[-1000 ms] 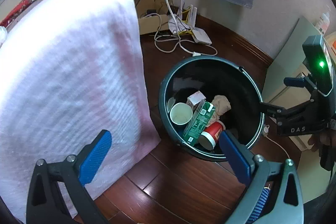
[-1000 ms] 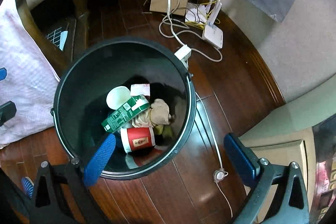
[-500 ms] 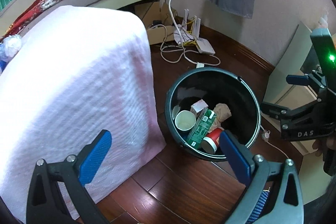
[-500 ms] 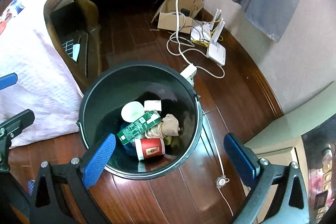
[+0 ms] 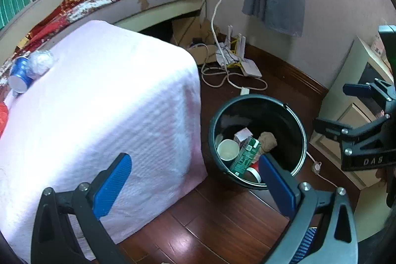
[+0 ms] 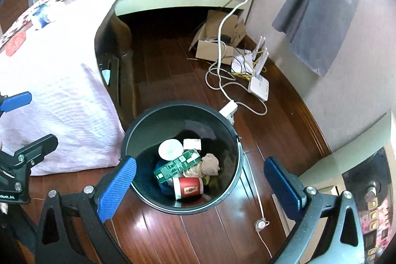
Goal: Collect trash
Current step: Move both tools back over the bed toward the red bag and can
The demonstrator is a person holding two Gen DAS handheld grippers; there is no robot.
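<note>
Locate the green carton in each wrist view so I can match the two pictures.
Left wrist: the green carton lies in the black bin, right of centre, just left of the gripper's right blue finger.
Right wrist: the green carton lies in the black bin, lower centre, between the open fingers.
Shared landmark: the white paper cup beside the carton.

The top of the black bucket (image 6: pixel 231 130) is wide open, so a gripper could go straight down into it. Inside, a green carton (image 6: pixel 177 166), a red cup (image 6: pixel 189 188) and a white cup (image 6: pixel 169 149) fill the bottom. The counter with the pink cloth (image 5: pixel 99 120) stands just beside the bucket on one side. White cables (image 6: pixel 222 81) and a plug (image 6: pixel 229 109) lie on the floor behind it; the plug may touch the rim, but that is hard to see. The floor (image 6: pixel 188 236) in front is bare.
</note>
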